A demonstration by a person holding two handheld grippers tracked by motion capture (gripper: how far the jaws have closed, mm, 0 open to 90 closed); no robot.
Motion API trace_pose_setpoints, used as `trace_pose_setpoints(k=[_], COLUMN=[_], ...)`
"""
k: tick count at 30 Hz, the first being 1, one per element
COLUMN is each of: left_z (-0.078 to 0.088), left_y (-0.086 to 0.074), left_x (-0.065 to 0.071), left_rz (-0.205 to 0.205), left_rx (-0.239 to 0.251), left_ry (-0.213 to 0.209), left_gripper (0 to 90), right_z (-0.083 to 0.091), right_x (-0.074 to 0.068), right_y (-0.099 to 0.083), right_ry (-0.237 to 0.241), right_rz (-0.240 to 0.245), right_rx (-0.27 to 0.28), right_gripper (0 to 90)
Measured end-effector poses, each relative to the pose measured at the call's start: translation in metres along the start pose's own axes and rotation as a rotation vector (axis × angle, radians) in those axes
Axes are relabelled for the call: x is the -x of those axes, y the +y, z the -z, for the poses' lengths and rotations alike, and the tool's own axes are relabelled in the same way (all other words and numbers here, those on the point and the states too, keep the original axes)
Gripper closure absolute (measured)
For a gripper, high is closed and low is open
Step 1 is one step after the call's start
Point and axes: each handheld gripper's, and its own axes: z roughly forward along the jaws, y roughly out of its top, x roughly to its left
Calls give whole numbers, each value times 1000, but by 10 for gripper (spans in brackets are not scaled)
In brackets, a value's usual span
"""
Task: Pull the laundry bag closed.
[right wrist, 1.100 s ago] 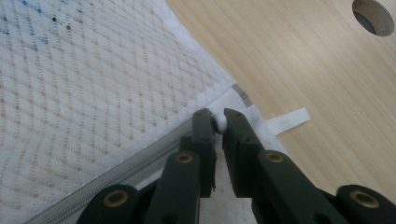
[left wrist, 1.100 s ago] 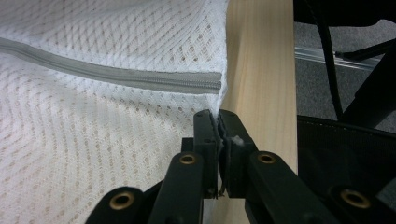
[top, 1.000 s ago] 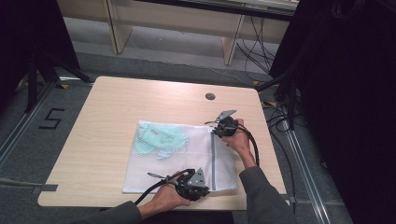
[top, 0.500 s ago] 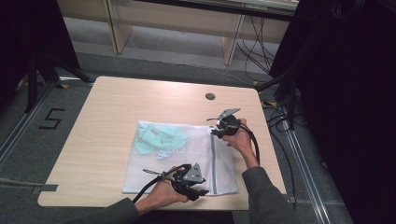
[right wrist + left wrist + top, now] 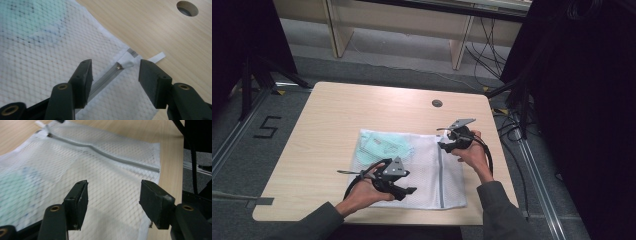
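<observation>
A white mesh laundry bag (image 5: 422, 172) lies flat on the wooden table (image 5: 337, 115), with a pale green garment (image 5: 384, 145) inside its far left part. A grey zipper (image 5: 441, 175) runs along its right side. My left gripper (image 5: 409, 191) hovers over the bag's near edge. Its jaws have just been opening and stand open above the mesh (image 5: 110, 157), nothing pressed between the pads. My right gripper (image 5: 443, 146) hangs over the zipper's far end. Its jaws have also just been opening, with the white zipper pull (image 5: 125, 64) lying below the open gap.
A round cable hole (image 5: 437, 103) sits in the table behind the bag. Bare wood stretches left of the bag and behind it. Black cables (image 5: 512, 125) hang off the table's right edge. A dark curtain stands at the right.
Both grippers have opened their jaws and lifted off the bag. The left one has moved left and away from the near edge. The bag lies flat where it was.
</observation>
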Motion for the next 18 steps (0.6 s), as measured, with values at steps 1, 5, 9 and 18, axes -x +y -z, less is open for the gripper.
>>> trace_pose_setpoints(k=[1,5,9,18], left_z=[4,18,28,44], left_y=[-2,-11,-17,-27], left_x=[-2,-13,-19,-20], left_rz=[10,44,62,53], left_rx=[2,4,9,1], left_ry=[10,41,60,84], left_gripper=[377,365,351,325], right_z=[0,10,19,41], right_x=[-2,-11,-22,-46], right_y=[-2,-6,-13,-37], right_ry=[2,30,53,73], right_rz=[-10,-17,-18,-1], right_rx=[27,30,40,48], right_gripper=[436,426,416,388])
